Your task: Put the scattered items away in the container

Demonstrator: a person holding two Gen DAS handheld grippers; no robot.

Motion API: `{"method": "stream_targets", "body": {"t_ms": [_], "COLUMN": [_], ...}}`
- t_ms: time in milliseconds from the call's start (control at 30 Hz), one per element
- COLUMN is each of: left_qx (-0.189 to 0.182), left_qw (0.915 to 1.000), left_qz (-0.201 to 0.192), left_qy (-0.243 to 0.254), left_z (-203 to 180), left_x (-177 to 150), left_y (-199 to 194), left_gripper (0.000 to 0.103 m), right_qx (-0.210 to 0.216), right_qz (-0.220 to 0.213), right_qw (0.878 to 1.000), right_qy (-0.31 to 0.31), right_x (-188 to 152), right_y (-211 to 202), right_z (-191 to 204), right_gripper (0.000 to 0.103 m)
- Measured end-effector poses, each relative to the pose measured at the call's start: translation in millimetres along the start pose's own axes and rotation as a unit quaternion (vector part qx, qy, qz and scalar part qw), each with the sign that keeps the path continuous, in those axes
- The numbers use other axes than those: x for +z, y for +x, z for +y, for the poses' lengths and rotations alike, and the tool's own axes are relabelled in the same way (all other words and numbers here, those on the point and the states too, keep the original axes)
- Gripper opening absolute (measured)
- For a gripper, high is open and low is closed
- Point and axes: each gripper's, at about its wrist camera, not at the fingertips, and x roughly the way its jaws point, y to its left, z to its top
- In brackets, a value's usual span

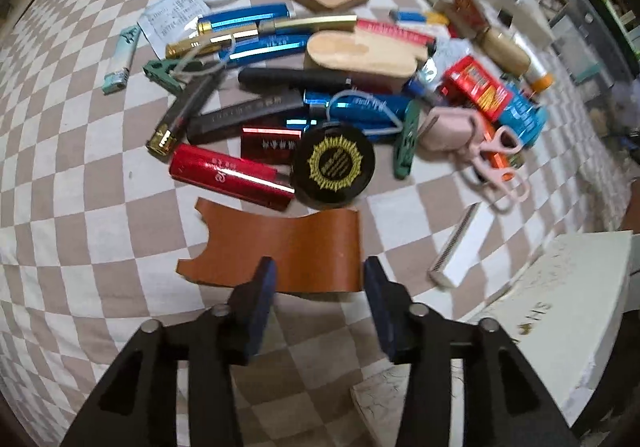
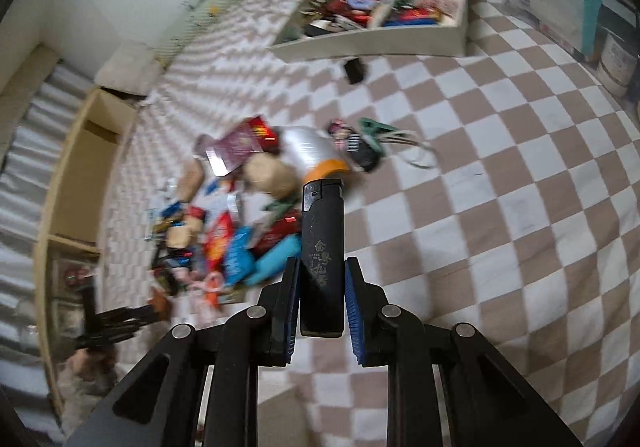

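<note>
My left gripper (image 1: 318,273) is open, its fingertips over the near edge of a curved brown leather piece (image 1: 276,247) on the checkered cloth. Behind it lies a pile of scattered items: a red lighter (image 1: 228,175), a round black tin (image 1: 334,165), blue lighters (image 1: 248,21), pink scissors (image 1: 496,163). My right gripper (image 2: 322,267) is shut on a black lighter (image 2: 322,259), held upright above the cloth. The white container (image 2: 372,35), filled with several items, stands far ahead in the right wrist view. The pile (image 2: 240,215) lies left of the lighter.
A white box (image 1: 560,311) lies at the right in the left wrist view, a slim white box (image 1: 460,247) beside it. A wooden shelf (image 2: 76,183) runs along the left in the right wrist view. A small black item (image 2: 355,71) lies before the container.
</note>
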Motion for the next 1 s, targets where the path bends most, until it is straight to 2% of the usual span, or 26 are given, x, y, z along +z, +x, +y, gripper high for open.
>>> {"method": "stream_targets", "body": {"t_ms": [167,300,500,600,667,800,867,933,1000], "left_qx": [0.058,0.065,0.043,0.021,-0.003,-0.038,-0.038,-0.043,-0.034], "left_qw": [0.9975,0.9968,0.9977,0.9964,0.9961,0.9958,0.9966,0.9973,0.9986], "left_qz": [0.014,0.004,-0.043,-0.054,-0.047,-0.02,-0.009,-0.011,-0.015], "left_qy": [0.037,0.046,-0.031,-0.062,-0.074,-0.081,-0.072,-0.059,-0.039], "left_z": [-13,-14,29,50,57,60,58,54,46], "left_x": [1,1,7,12,14,18,18,18,16], "left_y": [15,6,-24,-26,-20,2,11,14,15], "left_gripper": [0.05,0.066,0.089,0.09,0.09,0.09,0.091,0.098,0.098], "right_qx": [0.043,0.077,0.106,0.113,0.117,0.119,0.119,0.119,0.12], "right_qz": [-0.004,0.0,0.003,0.001,0.001,0.002,0.003,0.005,0.005], "right_qw": [0.999,0.997,0.994,0.993,0.993,0.993,0.993,0.993,0.993], "right_qy": [-0.008,-0.013,-0.016,-0.017,-0.017,-0.016,-0.015,-0.014,-0.013], "right_x": [-16,-29,-39,-41,-43,-44,-44,-44,-43], "right_y": [-17,-25,-31,-34,-37,-37,-37,-36,-35], "right_z": [19,31,42,46,48,49,50,50,50], "right_gripper": [0.022,0.022,0.022,0.022,0.022,0.022,0.022,0.022,0.022]}}
